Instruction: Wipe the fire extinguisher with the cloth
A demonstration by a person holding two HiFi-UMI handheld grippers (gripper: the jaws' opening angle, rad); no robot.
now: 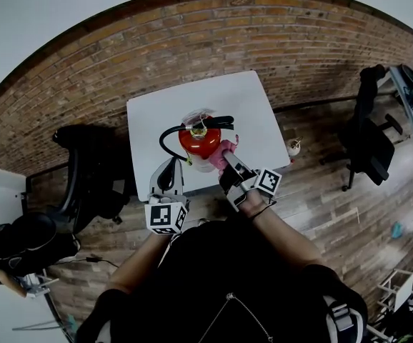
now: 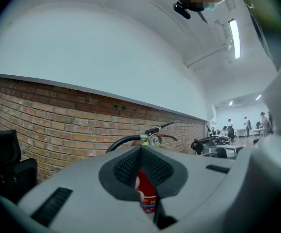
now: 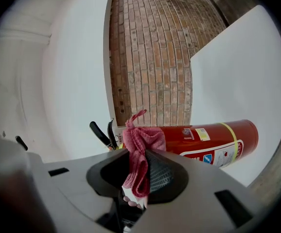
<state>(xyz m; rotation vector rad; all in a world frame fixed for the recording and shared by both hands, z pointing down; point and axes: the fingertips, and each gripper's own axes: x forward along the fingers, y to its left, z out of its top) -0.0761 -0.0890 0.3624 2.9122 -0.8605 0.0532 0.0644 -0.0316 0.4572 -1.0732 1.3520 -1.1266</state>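
Observation:
A red fire extinguisher (image 1: 199,140) with a black hose and lever stands upright near the front of the white table (image 1: 156,116). My right gripper (image 1: 229,164) is shut on a pink cloth (image 1: 225,151), which lies against the extinguisher's right side. In the right gripper view the cloth (image 3: 139,147) bunches out of the jaws (image 3: 138,155) in front of the red cylinder (image 3: 213,139). My left gripper (image 1: 172,164) sits just left of the extinguisher's base, holding nothing. In the left gripper view its jaws (image 2: 140,152) meet, with the red body (image 2: 148,194) showing beyond them.
A brick wall (image 1: 264,41) runs behind the table. A black office chair (image 1: 92,166) stands at the table's left and another (image 1: 369,138) at the right. A small bottle-like object (image 1: 294,147) sits on the wooden floor by the table's right corner.

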